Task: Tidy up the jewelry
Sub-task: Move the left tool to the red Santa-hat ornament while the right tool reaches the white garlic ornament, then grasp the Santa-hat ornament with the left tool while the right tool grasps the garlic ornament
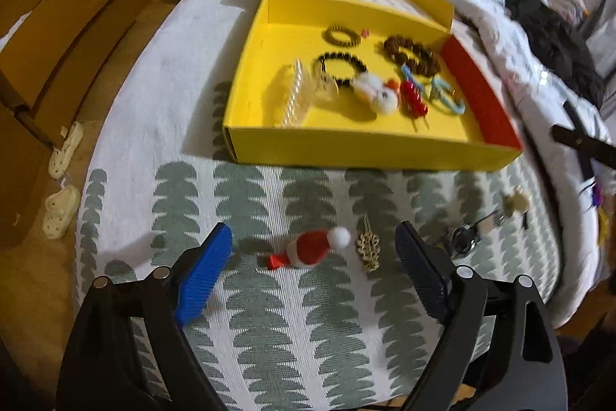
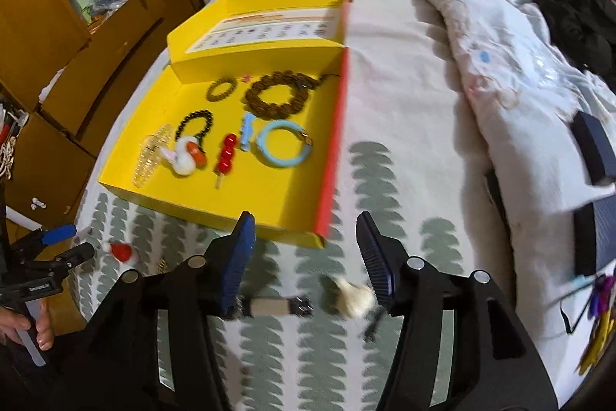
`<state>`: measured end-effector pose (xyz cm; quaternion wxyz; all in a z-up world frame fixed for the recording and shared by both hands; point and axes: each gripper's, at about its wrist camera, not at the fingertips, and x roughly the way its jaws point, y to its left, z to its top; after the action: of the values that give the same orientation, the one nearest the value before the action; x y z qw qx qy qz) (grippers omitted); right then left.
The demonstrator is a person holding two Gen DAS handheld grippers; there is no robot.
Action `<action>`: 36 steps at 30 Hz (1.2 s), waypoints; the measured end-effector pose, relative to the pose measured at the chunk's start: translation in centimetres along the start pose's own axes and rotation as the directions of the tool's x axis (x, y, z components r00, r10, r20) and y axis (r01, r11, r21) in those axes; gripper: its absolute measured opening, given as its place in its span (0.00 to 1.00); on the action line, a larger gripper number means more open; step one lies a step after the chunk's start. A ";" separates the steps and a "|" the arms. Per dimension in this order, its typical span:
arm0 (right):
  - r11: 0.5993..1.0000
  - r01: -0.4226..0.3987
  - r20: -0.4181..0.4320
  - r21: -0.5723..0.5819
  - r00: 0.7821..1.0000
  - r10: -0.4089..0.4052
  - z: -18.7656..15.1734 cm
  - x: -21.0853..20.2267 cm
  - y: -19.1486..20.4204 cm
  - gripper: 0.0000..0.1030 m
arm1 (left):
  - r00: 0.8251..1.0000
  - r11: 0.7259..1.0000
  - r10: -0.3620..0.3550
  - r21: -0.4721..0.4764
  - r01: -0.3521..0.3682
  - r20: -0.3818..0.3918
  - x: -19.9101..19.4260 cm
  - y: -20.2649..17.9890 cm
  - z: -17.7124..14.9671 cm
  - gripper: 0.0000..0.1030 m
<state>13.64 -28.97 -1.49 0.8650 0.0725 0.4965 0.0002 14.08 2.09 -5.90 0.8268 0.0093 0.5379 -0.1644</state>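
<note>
We see the left gripper point(image 1: 313, 249) spread wide above the bedspread point(image 1: 269, 314), holding nothing; a small red Santa hat clip point(image 1: 308, 249) and a gold leaf-shaped clip point(image 1: 368, 249) lie on the cloth between its blue ribbed pads point(image 1: 204, 276), touching neither. The right gripper point(image 2: 304, 253) stands partly open and also empty; below it on the cloth lie a watch with a pale strap point(image 2: 269, 307) and a fluffy cream hair tie point(image 2: 352, 297), blurred, and we cannot tell whether either touches a pad.

The yellow cardboard box point(image 2: 250, 210) sits open on the bed, just beyond both grippers, with one red side wall and its lid folded back. Inside we find a dark brown bead bracelet point(image 2: 277, 99), a smaller brown bead ring point(image 2: 221, 89), a black bead bracelet point(image 2: 194, 126), a light blue bangle point(image 2: 283, 145), a clear plastic hair claw point(image 2: 152, 155), a white fuzzy rabbit ornament point(image 2: 183, 158) and a stick of glossy red balls point(image 2: 227, 153). All lie flat on the box floor, close together.

The bedspread is woven white with rows of grey-green scalloped shapes. A rumpled quilt point(image 2: 481, 26) lies to the right.
</note>
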 end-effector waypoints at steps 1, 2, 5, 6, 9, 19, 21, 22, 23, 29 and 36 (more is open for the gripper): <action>1.000 0.011 -0.008 0.008 1.000 -0.011 -0.6 -0.2 -0.7 0.56 | 1.000 1.000 0.014 0.000 -0.014 -0.005 0.3 -0.2 -0.2 0.83; 1.000 0.018 -0.012 0.015 1.000 -0.018 -1.1 -0.3 -1.1 0.56 | 1.000 1.000 0.021 -0.004 -0.022 -0.008 0.6 -0.4 -0.4 0.83; 0.999 0.041 -0.037 0.033 0.999 -0.040 -2.9 -0.2 -2.6 0.56 | 0.999 0.999 0.047 -0.014 -0.047 -0.021 1.6 -0.8 -0.7 0.83; 0.998 0.048 -0.049 0.036 0.998 -0.047 -3.3 0.0 -3.1 0.56 | 0.998 0.998 0.058 -0.016 -0.058 -0.022 1.8 -0.9 -0.8 0.83; 0.997 0.070 -0.081 0.040 0.995 -0.066 -4.8 0.6 -4.0 0.56 | 0.996 0.996 0.087 -0.028 -0.088 -0.029 2.5 -1.1 -1.2 0.83; 0.999 0.031 -0.146 0.030 0.989 -0.026 -6.7 2.8 -3.4 0.56 | 0.990 0.989 0.133 -0.056 -0.135 -0.044 3.5 -0.5 -1.9 0.83; 0.999 0.030 -0.155 0.027 0.988 -0.025 -6.6 3.3 -3.1 0.56 | 0.989 0.989 0.137 -0.052 -0.139 -0.048 3.7 -0.5 -2.0 0.83; 0.999 0.032 -0.160 0.025 0.987 -0.028 -6.6 3.6 -3.0 0.56 | 0.989 0.989 0.136 -0.050 -0.139 -0.051 3.8 -0.6 -2.0 0.83; 0.999 0.032 -0.164 0.024 0.986 -0.028 -6.6 3.9 -3.0 0.56 | 0.989 0.989 0.135 -0.047 -0.138 -0.054 3.9 -0.6 -2.0 0.83; 0.999 0.042 -0.189 0.010 0.981 -0.039 -6.7 5.3 -2.6 0.56 | 0.988 0.989 0.139 -0.044 -0.141 -0.062 4.4 -0.7 -1.9 0.83; 0.999 0.043 -0.194 0.003 0.980 -0.042 -6.6 6.1 -2.5 0.56 | 0.986 0.988 0.146 -0.045 -0.151 -0.084 5.4 -0.6 -1.9 0.83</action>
<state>10.89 -30.12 -10.36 0.8122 0.0645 0.5797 -0.0129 14.21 0.51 -11.40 0.8143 0.0347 0.5727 -0.0879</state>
